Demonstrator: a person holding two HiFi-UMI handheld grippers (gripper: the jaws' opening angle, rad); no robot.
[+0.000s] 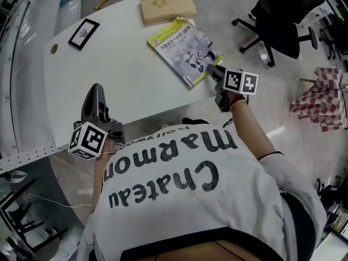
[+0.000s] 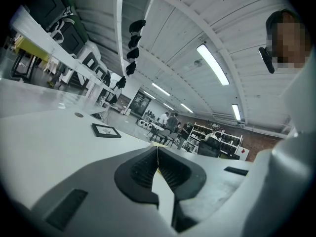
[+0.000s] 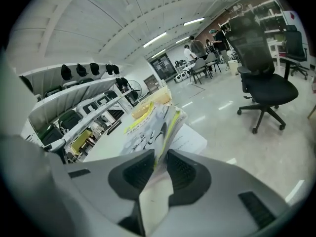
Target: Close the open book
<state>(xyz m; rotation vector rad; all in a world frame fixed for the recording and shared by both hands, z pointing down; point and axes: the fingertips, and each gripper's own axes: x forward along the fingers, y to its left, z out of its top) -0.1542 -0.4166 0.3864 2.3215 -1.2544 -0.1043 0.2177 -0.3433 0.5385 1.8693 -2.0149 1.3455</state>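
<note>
The book (image 1: 186, 50) lies near the right edge of the worktop (image 1: 109, 75), cover side up and nearly shut. Its cover rises a little off the white page beneath it, seen from the right gripper view. The right claw (image 1: 211, 69) is at the near corner, narrow, with the cover's edge between its pads, which seem slack on it rather than pinching. The main risk, as I judge it, is pulling away before the cover has settled. A pad that catches the edge could lift the cover again, crease it, or drag the whole book toward the worktop's edge (it has little room there). A glossy cover may also spring up once freed. The left claw (image 1: 95, 91) is closed on nothing, well apart, so it offers no steadying.
</note>
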